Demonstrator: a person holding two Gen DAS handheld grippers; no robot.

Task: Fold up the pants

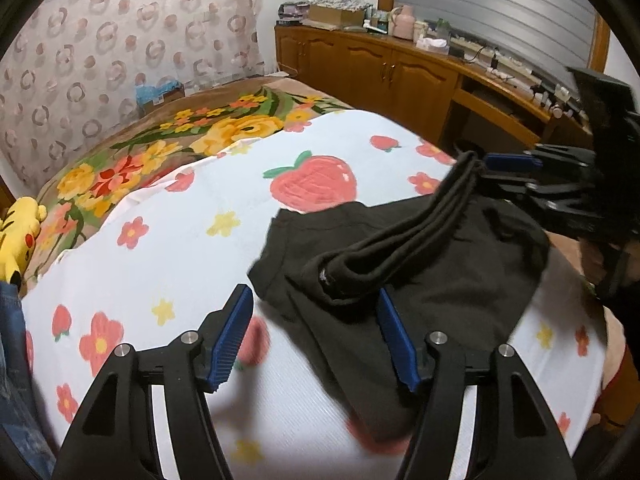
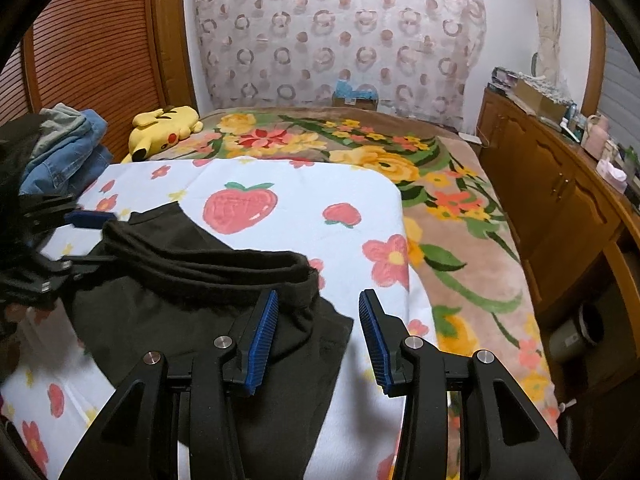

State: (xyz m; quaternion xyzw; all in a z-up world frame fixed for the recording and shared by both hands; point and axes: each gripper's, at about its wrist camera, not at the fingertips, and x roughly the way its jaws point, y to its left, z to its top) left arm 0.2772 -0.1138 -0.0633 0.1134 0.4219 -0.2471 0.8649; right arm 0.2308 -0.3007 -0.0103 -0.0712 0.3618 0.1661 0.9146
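Observation:
Dark pants point(image 1: 420, 264) lie on a white strawberry-print sheet point(image 1: 168, 240) on the bed. Their thick waistband point(image 1: 400, 236) runs lifted between both grippers. My left gripper point(image 1: 316, 336) is open, its right pad beside one waistband end. In the right wrist view the pants point(image 2: 192, 320) spread below the waistband point(image 2: 208, 268). My right gripper point(image 2: 318, 336) is open, its left pad touching the waistband's near end. Each gripper also shows in the other's view, the right point(image 1: 500, 168) and the left point(image 2: 80, 232), both by the waistband ends.
A floral blanket point(image 2: 460, 216) covers the bed beyond the sheet. A yellow plush toy point(image 2: 160, 132) and a pile of jeans point(image 2: 68, 152) lie at the bed's left side. A wooden cabinet point(image 2: 552, 200) with clutter runs along the right. A patterned curtain point(image 2: 340, 32) hangs behind.

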